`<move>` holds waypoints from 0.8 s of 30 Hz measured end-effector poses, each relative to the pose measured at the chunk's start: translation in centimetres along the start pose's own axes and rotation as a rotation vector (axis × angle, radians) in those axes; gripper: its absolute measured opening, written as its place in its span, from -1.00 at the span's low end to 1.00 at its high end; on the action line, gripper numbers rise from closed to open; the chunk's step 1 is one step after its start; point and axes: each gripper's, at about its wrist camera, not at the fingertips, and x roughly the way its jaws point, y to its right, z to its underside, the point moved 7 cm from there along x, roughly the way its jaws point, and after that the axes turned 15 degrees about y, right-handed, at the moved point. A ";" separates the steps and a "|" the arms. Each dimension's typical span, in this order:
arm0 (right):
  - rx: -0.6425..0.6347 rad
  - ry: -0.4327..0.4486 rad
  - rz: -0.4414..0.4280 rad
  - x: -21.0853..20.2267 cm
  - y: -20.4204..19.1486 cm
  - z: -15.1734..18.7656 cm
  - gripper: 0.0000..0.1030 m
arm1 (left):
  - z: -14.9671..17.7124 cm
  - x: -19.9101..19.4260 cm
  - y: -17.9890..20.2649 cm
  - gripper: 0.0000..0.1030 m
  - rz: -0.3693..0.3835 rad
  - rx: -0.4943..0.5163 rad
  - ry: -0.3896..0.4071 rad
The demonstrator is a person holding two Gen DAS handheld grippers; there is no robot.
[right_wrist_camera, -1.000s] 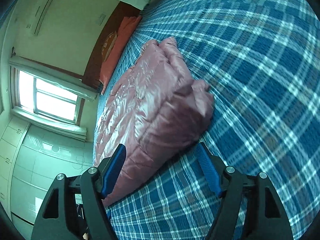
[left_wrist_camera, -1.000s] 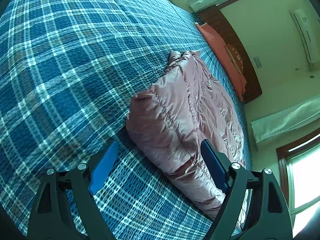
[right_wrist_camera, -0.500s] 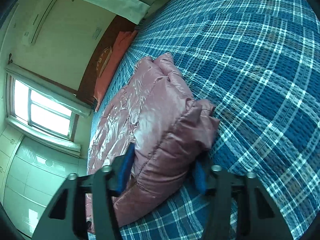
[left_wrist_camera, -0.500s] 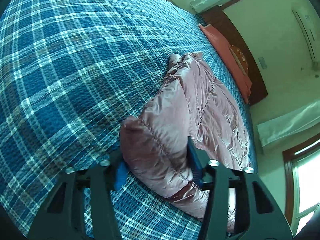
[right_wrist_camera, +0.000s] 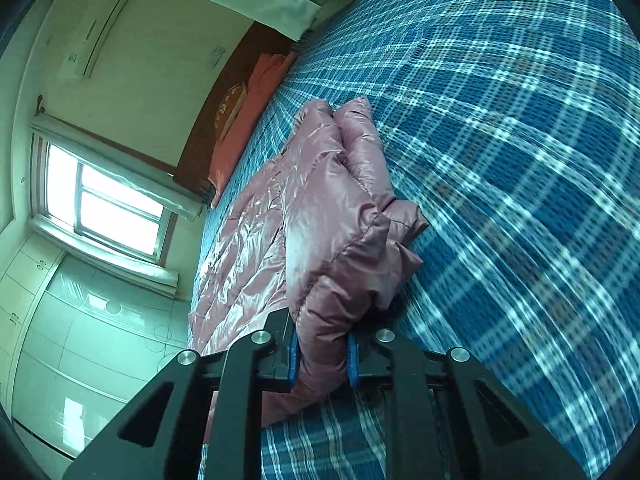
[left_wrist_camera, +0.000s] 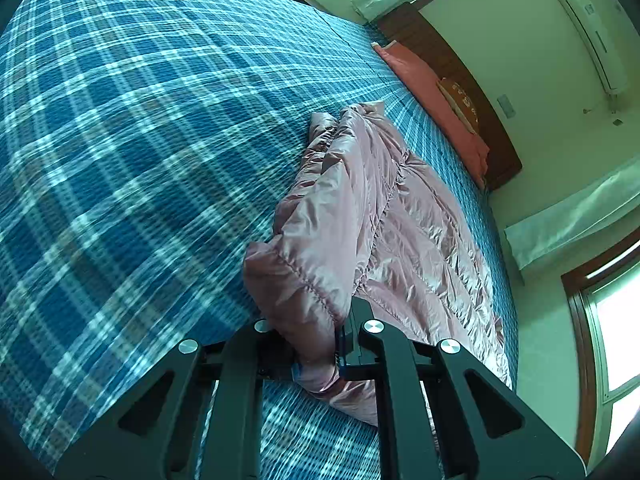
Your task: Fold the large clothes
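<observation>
Two wrist views look across a wide bed covered by a blue plaid bedspread (left_wrist_camera: 132, 128), which fills most of each picture. A pink quilted down jacket (left_wrist_camera: 404, 224) lies lengthwise on the side of the bed nearest the window (right_wrist_camera: 104, 208), its shiny body flat on the cover. An orange pillow (left_wrist_camera: 432, 92) rests against the dark wooden headboard (left_wrist_camera: 452, 64) at the far end, well apart from the jacket.

The near end of the jacket is bunched into a padded roll. The left gripper (left_wrist_camera: 320, 350) has just been closing, and its jaws now pinch one corner of that roll. The right gripper (right_wrist_camera: 322, 356) has likewise just been closing, and its blue pads (right_wrist_camera: 293, 356) squeeze the other near corner of the jacket between them.

This looks like the start of a fold: both corners are secured, nothing carried over yet. Next, both hands would likely need to lift together and carry the edge evenly toward the far end, keeping it level so the slippery padding does not slide out.
</observation>
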 end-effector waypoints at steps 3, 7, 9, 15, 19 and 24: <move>0.003 -0.012 0.001 -1.6 0.4 0.8 -0.66 | 0.5 -1.5 -1.0 -0.78 -0.009 0.005 -0.013; 0.001 -0.024 0.002 -3.7 0.9 1.7 -0.66 | 1.4 -3.5 -2.3 -0.78 -0.021 0.011 -0.027; 0.001 -0.029 0.003 -4.6 1.1 2.1 -0.66 | 1.8 -4.5 -3.0 -0.78 -0.027 0.012 -0.030; 0.003 -0.042 0.003 -7.0 1.8 3.2 -0.66 | 2.6 -6.5 -4.4 -0.78 -0.037 0.008 -0.042; 0.008 -0.050 0.002 -8.4 2.5 3.7 -0.66 | 2.9 -7.6 -4.9 -0.78 -0.041 0.014 -0.047; 0.011 -0.058 0.001 -9.6 3.2 4.2 -0.66 | 3.4 -8.9 -5.8 -0.78 -0.044 0.020 -0.054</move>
